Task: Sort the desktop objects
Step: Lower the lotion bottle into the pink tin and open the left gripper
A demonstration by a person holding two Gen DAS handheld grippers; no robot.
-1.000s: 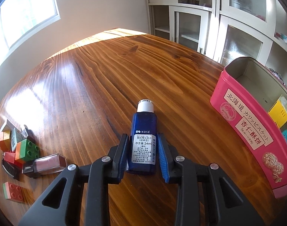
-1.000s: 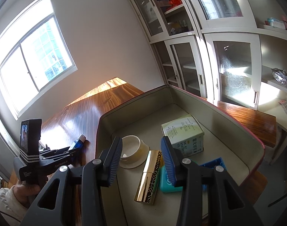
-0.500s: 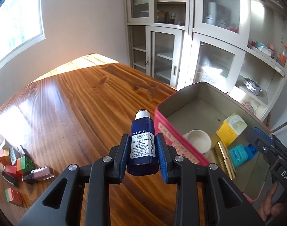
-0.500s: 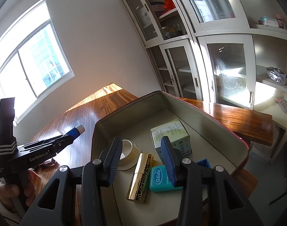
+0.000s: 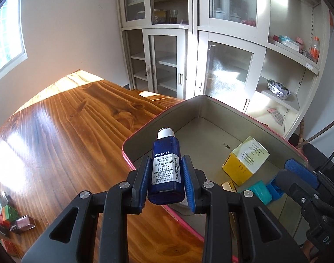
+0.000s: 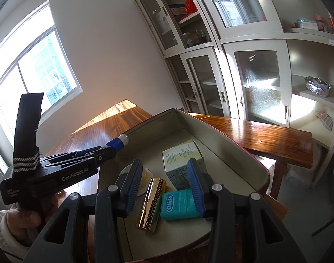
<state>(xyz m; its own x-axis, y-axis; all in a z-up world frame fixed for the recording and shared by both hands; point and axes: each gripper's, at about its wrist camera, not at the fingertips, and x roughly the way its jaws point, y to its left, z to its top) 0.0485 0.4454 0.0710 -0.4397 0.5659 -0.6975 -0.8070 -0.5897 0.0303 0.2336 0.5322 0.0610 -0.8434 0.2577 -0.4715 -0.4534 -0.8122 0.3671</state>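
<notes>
My left gripper (image 5: 165, 164) is shut on a dark blue Kose bottle (image 5: 166, 151) with a white cap. It holds the bottle in the air over the left rim of the pink tin (image 5: 145, 129), cap pointing into the tin. From the right wrist view the bottle (image 6: 119, 142) pokes over the tin's wall (image 6: 221, 140). My right gripper (image 6: 164, 164) hovers open above the tin's near end with nothing between its fingers. In the tin lie a yellow and white box (image 5: 245, 162), a gold lipstick (image 6: 151, 203), a teal floss box (image 6: 180, 203) and a white round dish (image 6: 145, 179).
Coloured toy bricks (image 5: 4, 214) and a nail polish bottle (image 5: 24, 223) lie on the wooden table (image 5: 68, 131) at the far left. Glass-door cabinets (image 5: 188, 43) stand behind the table. A person's hand (image 6: 24, 219) holds the left gripper.
The left gripper has lifted the blue bottle off the table and carried it right, up to the pink tin's rim. The right gripper has stayed over the tin.
</notes>
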